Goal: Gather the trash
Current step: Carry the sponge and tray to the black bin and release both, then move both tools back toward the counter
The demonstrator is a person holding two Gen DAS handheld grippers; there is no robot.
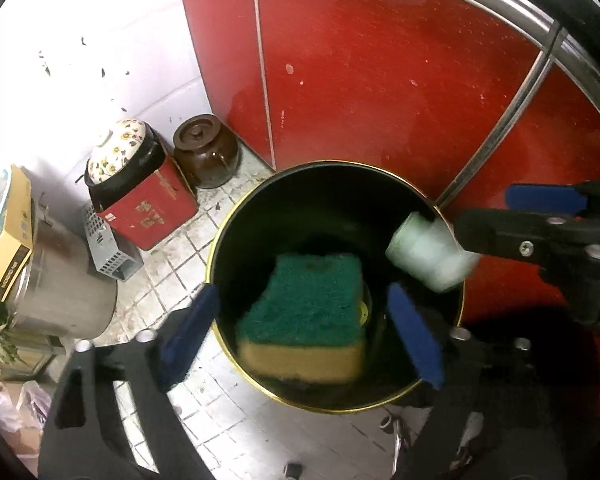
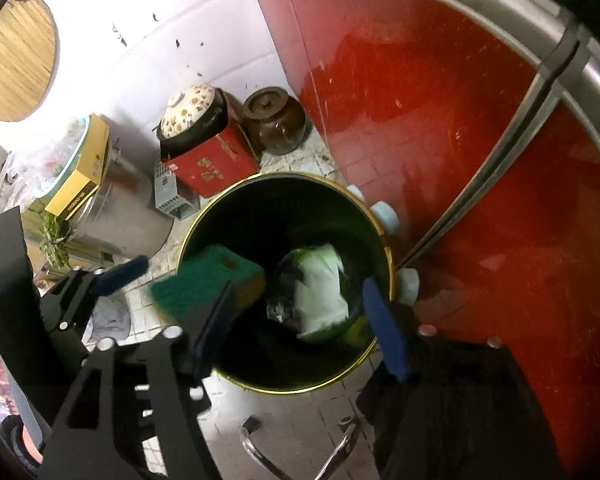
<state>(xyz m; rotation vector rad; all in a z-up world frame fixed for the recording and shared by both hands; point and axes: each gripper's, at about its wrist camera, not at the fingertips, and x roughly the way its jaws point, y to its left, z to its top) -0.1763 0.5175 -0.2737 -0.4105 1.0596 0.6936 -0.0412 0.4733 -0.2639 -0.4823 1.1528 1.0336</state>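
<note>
While both grippers are hanging over the black bin (image 1: 236, 232), the left gripper (image 1: 300, 336) is standing wide, its blue pads clear of the green-and-yellow sponge (image 1: 304, 316) that is dropping between them into the bin's mouth. Neither pad is touching the sponge, so nothing is being held on that side. Just beyond the left gripper's right finger, a pale, blurred wad (image 1: 432, 256) is falling at the bin's rim, beside the right gripper (image 1: 512, 220) reaching in from that side.

From its own view, the right gripper (image 2: 300, 320) is also standing apart, with a crumpled white-and-green wrapper (image 2: 320, 292) between its fingers but free of them, already down inside the bin (image 2: 204, 232). The sponge (image 2: 208, 280) is showing just past its left finger.

To finish the drop well, both sets of fingers are probably best kept spread and centred over the opening until each piece is clear, then lifted straight up.

Room is tight on one side: the red cabinet door (image 1: 380, 80) is standing just behind the bin's gold rim, and the grippers are crowding each other. Towards the red tin (image 1: 152, 208) and brown jar (image 1: 206, 152) the tiled floor is leaving more room.
</note>
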